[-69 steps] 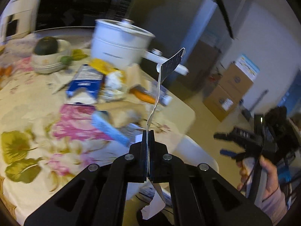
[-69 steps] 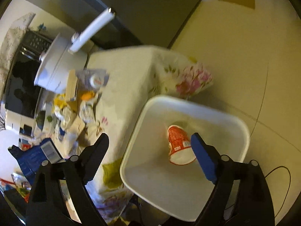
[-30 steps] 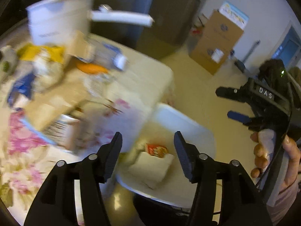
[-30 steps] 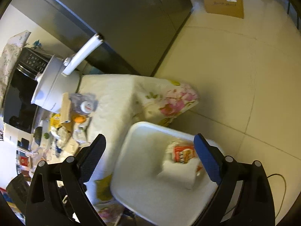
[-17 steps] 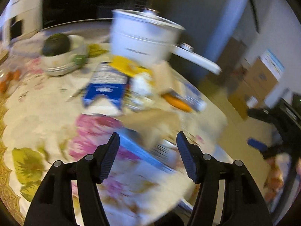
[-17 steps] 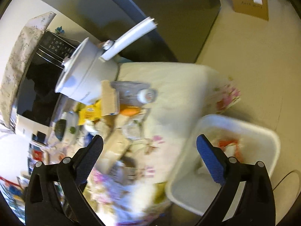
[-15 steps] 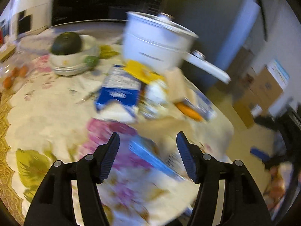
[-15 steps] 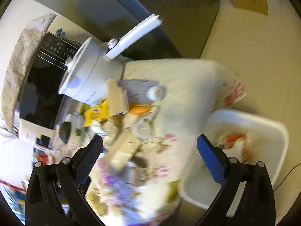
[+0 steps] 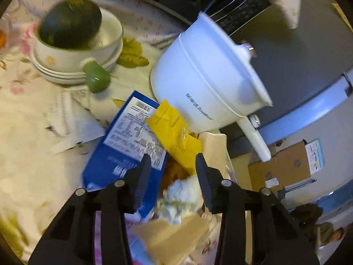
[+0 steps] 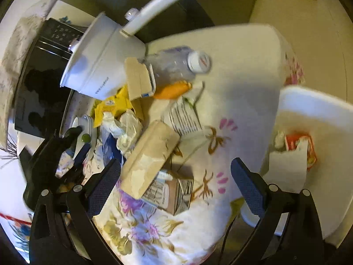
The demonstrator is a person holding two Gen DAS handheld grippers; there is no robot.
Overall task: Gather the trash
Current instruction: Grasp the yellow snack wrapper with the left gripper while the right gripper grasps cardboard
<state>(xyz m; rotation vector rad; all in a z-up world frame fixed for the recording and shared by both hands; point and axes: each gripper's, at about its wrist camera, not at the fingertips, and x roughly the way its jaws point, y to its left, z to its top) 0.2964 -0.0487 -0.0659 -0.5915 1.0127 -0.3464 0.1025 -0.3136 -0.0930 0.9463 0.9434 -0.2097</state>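
Jaws of the left gripper (image 9: pixel 173 165) are closing with nothing pressed between them, poised over a crumpled white paper wad (image 9: pixel 179 195) beside a blue carton (image 9: pixel 125 145) and yellow wrapper (image 9: pixel 174 132). Right gripper (image 10: pixel 175 172) gapes wide, empty, above a torn brown cardboard box (image 10: pixel 150 154). Farther off, the white bin (image 10: pixel 308 119) now sits at the frame's edge; a second ago both grippers hung over it.

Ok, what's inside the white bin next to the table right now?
The bin holds a red printed cup on its side and a white sheet of paper lying partly over it. Anything under the paper, and the bin's near corner behind the right tongs, is hidden.
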